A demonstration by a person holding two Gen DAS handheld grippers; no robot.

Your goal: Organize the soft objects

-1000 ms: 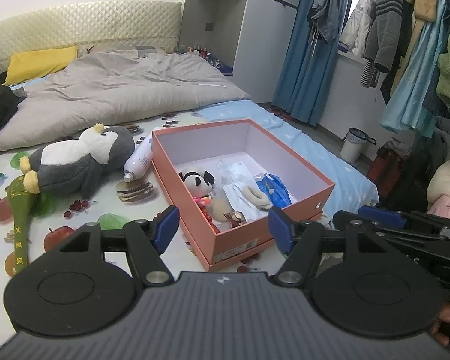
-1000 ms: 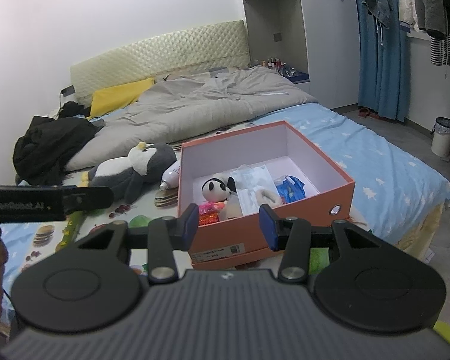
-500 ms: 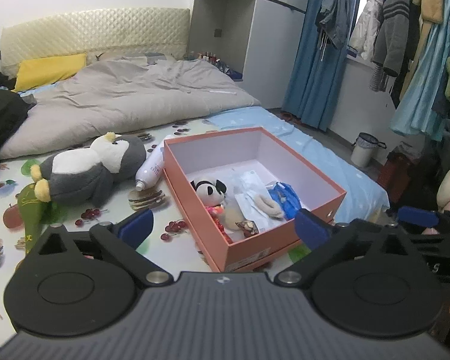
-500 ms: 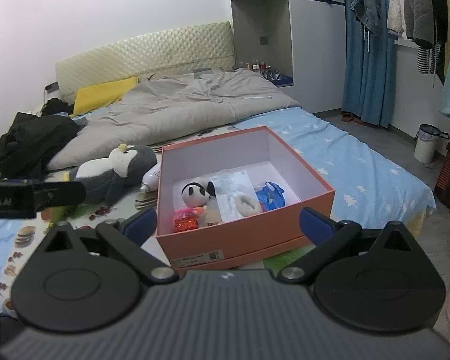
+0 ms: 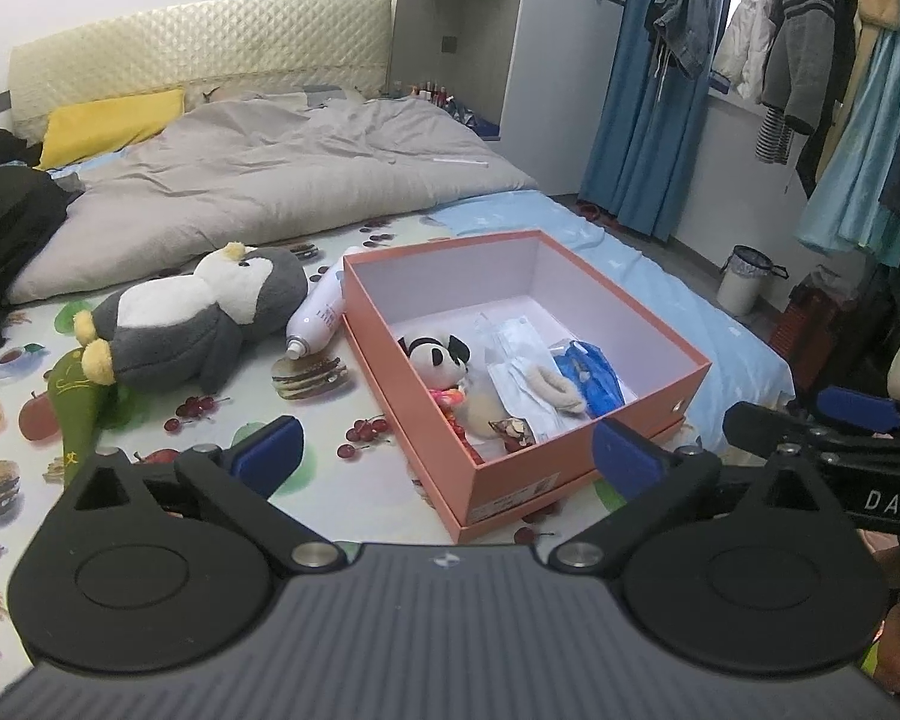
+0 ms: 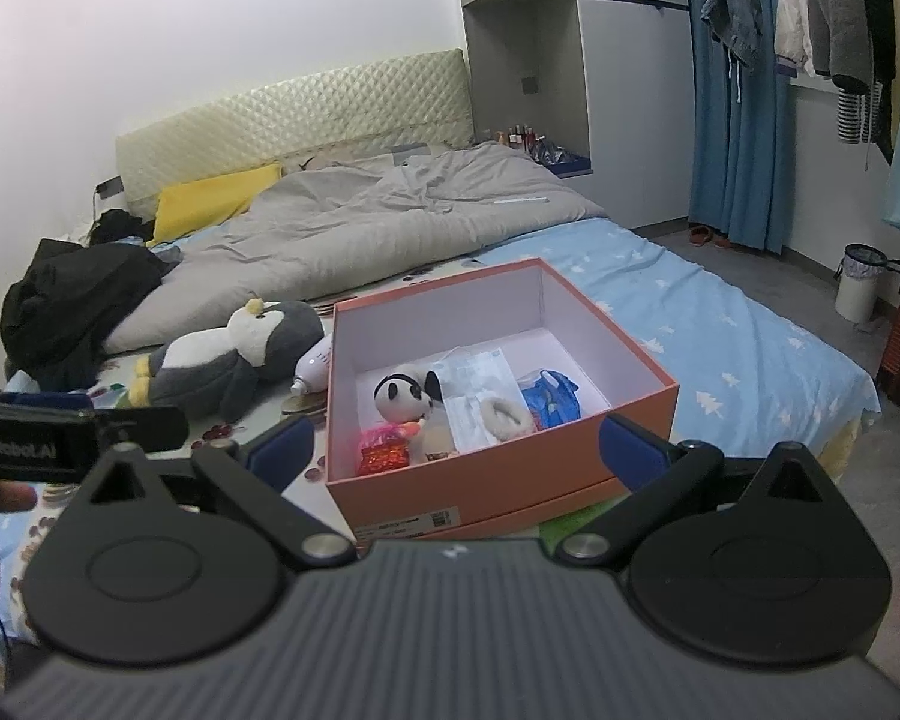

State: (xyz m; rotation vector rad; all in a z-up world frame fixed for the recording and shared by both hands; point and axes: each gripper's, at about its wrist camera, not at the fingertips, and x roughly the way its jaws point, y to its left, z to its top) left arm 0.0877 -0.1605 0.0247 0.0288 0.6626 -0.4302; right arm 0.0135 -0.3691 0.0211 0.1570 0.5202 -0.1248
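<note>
Two hand-held grippers are what we are holding over the foot of the bed [image 5: 678, 300]: the left hand-held gripper [image 5: 447, 453] and the right hand-held gripper [image 6: 456, 447] are both standing spread as wide as they go, and neither is gripping anything. Between the blue pads of each, we are looking down at the orange box [image 5: 576, 468], which is lying open just beyond the fingertips and apart from them. Inside the box we are seeing a small panda plush [image 5: 441, 354] against the left wall, a clear plastic packet [image 5: 516, 354] with a beige fuzzy loop [image 5: 555, 387] resting on it in the middle, and a blue pouch [image 5: 591, 378] to the right. A red shiny item [image 6: 384, 456] is sitting in the near left corner.

Left of the box, a grey and white penguin plush [image 5: 192, 324] is lying on its back on the fruit-printed sheet [image 5: 306, 414], and a white spray bottle [image 5: 321, 318] is lying between the penguin and the box wall, touching the box. A green plush stick [image 5: 78, 414] is lying by the penguin's feet.

Farther back, a grey duvet [image 5: 282, 174] is covering the bed, with a yellow pillow [image 5: 111, 123] by the quilted headboard [image 5: 198, 54] and black clothing [image 5: 6, 228] heaped at the left. Blue curtains [image 6: 732, 120], hanging clothes [image 5: 810, 30] and a small waste bin [image 6: 861, 288] are filling the right side of the room.
</note>
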